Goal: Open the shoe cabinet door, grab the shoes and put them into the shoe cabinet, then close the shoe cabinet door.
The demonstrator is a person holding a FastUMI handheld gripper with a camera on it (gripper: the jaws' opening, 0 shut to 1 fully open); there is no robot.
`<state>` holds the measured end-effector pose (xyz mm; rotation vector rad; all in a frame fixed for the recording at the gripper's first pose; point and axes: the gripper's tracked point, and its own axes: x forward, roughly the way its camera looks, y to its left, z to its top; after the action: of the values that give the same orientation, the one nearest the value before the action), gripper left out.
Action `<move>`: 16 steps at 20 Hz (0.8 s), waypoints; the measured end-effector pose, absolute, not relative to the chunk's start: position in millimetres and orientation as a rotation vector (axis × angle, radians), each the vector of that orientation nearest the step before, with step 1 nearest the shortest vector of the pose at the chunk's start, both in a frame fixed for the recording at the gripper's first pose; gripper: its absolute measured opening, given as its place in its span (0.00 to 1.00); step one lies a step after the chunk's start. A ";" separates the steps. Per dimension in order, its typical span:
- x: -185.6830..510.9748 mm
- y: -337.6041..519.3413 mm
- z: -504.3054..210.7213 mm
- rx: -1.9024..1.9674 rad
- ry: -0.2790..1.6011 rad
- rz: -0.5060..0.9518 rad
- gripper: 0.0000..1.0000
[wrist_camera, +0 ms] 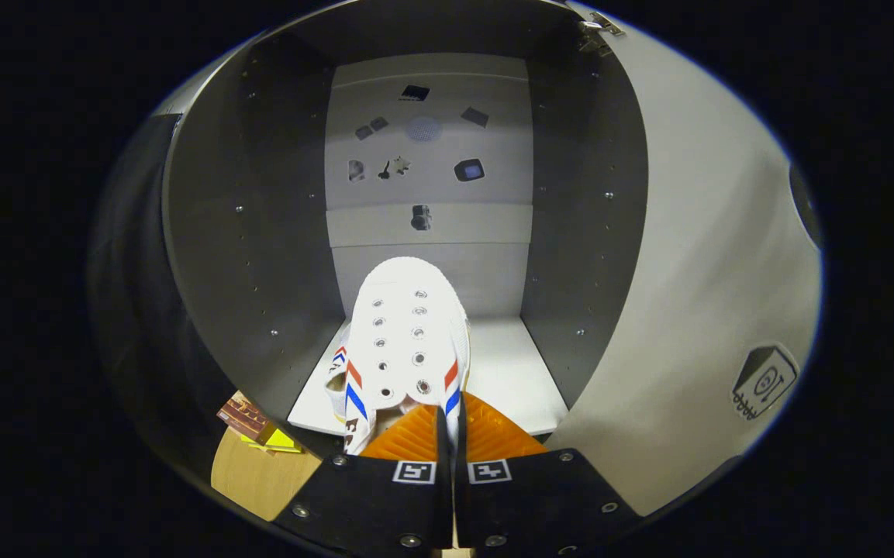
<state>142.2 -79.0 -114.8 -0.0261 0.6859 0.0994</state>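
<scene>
The gripper (449,434) had its two fingers drawn nearly together, clamped on the side wall at the heel end of a white canvas lace-up sneaker with red and blue diagonal stripes (408,341), with only a thin slit between the ribbed pads (493,435). One pad sat inside the shoe's opening and the other lay against its outer side. The sneaker stretched straight ahead of the fingers, toe pointing away, its two rows of metal eyelets facing up and no laces threaded. Its toe reached over the pale bottom shelf (512,364) of an open grey shoe cabinet (260,232), which lay just beyond the fingertips. Whether the sole rested on the shelf or hung just above it could not be told.

The cabinet's dark inner walls rose on both sides of the shoe, dotted with small shelf-pin holes, and a light back panel (427,209) stood well beyond the toe, showing several small dark cut-outs or stickers. To the right of the fingers the cabinet's pale door (695,294) stood swung wide open, a metal hinge (598,31) at its top corner and a small printed sticker (763,381) low on its face. Down to the left of the fingers, outside the cabinet, a patch of light wooden floor (257,477) showed, with a small brown-and-yellow object (257,426) lying on it near the cabinet's lower front corner.
</scene>
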 end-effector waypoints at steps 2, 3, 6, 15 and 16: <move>157.3 -75.0 -115.9 -0.016 0.680 0.087 0.01; 161.7 -73.4 -119.0 -0.011 0.688 0.087 0.01; 179.9 -70.8 -131.5 -0.020 0.712 0.080 0.01; 217.2 -54.3 -184.1 -0.085 0.841 0.079 0.01; 219.4 -56.0 -189.4 -0.094 0.854 0.073 0.01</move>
<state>219.4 -56.0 -189.4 -0.0943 0.8539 0.0733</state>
